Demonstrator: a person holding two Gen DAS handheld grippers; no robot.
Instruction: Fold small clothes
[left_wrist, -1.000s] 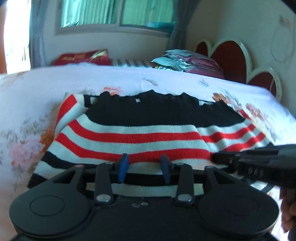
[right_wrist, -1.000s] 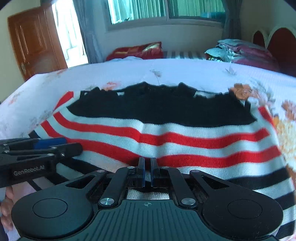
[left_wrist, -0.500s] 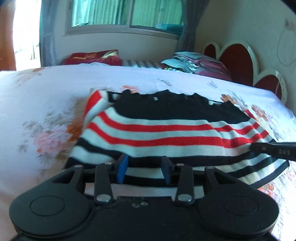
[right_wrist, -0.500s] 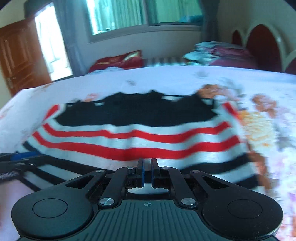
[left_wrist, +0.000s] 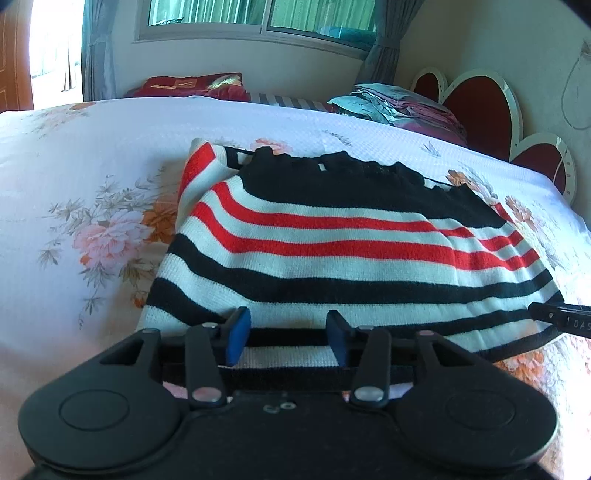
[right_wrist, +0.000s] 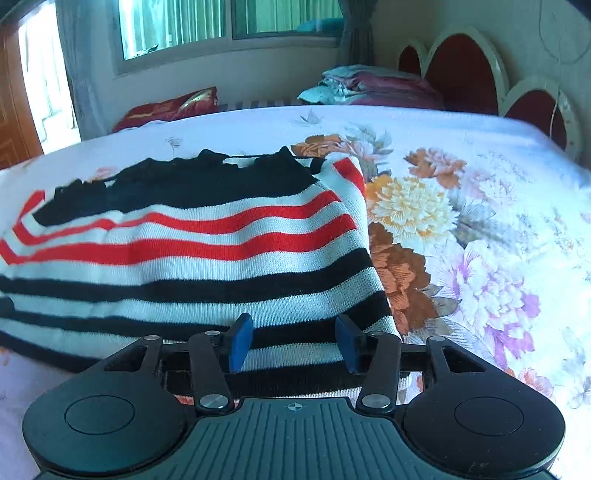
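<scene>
A bed (left_wrist: 110, 140) covered by a white floral sheet fills most of both views, with a scalloped red-and-white headboard (left_wrist: 476, 107) at its far right corner. On the sheet lies the striped sweater (left_wrist: 332, 240), folded into a compact block: a black band with a wavy edge at the far side, then red and white stripes, then black and white stripes down to the near hem, which faces both cameras. Beyond the bed, under a wide window (left_wrist: 258, 14), sit a stack of folded clothes (left_wrist: 399, 107) near the headboard and a dark red cushion (left_wrist: 192, 83) farther left. The left gripper (left_wrist: 286, 339) hangs at the near hem toward the sweater's left corner, its blue-tipped jaws spread apart and empty. The right gripper (right_wrist: 293, 343) is at the near hem by the sweater's right corner, likewise spread wide with nothing between its pads; its black tip (left_wrist: 561, 319) also shows at the right edge of the left wrist view, just beside the sweater's right hem. Whether either tool's fingertips actually touch the fabric is hard to judge from these low angles.
</scene>
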